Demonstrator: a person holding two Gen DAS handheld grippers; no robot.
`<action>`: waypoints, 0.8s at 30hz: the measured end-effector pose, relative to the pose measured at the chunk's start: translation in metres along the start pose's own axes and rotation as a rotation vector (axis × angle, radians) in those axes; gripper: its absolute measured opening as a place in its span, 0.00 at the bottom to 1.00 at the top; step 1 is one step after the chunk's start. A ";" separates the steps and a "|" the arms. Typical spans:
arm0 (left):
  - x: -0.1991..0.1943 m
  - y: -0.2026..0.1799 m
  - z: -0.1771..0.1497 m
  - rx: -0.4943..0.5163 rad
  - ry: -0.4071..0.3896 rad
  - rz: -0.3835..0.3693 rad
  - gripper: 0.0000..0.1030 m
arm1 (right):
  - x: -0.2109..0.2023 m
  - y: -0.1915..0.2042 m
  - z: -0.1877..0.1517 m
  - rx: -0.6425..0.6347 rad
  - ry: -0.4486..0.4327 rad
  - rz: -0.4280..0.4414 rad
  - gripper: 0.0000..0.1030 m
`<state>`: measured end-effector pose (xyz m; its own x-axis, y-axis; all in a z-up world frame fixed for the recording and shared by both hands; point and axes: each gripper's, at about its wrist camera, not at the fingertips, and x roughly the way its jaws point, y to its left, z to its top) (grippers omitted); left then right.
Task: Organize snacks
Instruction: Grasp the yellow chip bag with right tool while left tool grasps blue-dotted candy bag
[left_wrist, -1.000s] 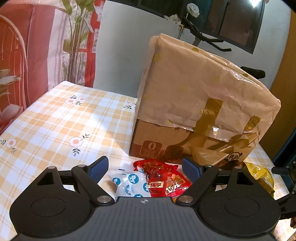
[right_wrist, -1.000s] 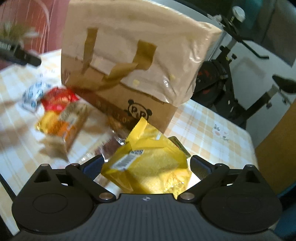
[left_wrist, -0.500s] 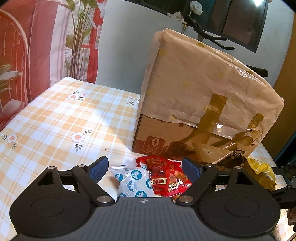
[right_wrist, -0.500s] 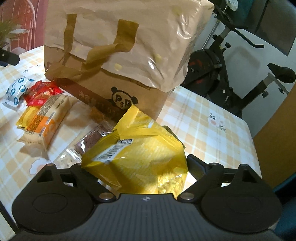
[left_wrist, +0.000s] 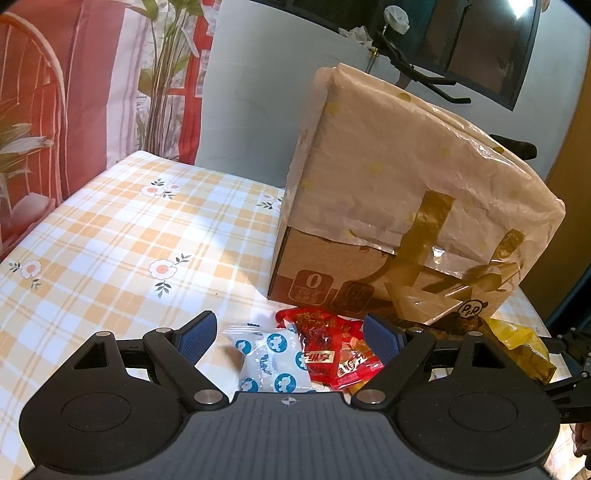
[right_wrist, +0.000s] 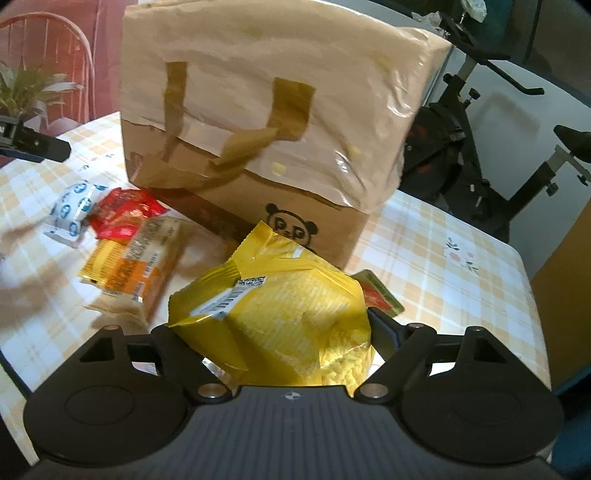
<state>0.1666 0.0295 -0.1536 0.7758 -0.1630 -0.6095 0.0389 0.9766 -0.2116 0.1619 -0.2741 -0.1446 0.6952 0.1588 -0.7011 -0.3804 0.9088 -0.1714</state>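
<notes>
Yellow bag (right_wrist: 280, 314) now between the right gripper (right_wrist: 275, 332)'s closing jaws; left gripper (left_wrist: 286, 332) open over loose snacks; sorting barely begun

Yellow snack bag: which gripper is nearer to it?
Right. The right gripper has the yellow snack bag between its closing jaws. The left gripper hovers open over the white and red packets, with that bag off to its right.

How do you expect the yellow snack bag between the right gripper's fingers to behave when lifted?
The yellow snack bag looks puffy, so probably light. Its crinkled film will likely buckle under the right gripper. The glossy surface may slip.
</notes>
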 end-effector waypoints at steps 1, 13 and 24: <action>0.000 0.000 0.000 -0.001 0.001 0.001 0.85 | -0.001 0.002 0.001 0.001 -0.003 0.009 0.81; 0.012 0.005 -0.014 0.060 0.104 -0.016 0.85 | -0.008 0.012 0.025 0.142 -0.079 0.162 0.79; 0.046 0.005 -0.014 0.056 0.157 0.030 0.78 | -0.005 0.014 0.023 0.205 -0.090 0.164 0.79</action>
<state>0.1938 0.0252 -0.1939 0.6695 -0.1497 -0.7276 0.0561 0.9869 -0.1514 0.1672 -0.2530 -0.1274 0.6897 0.3354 -0.6417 -0.3675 0.9258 0.0889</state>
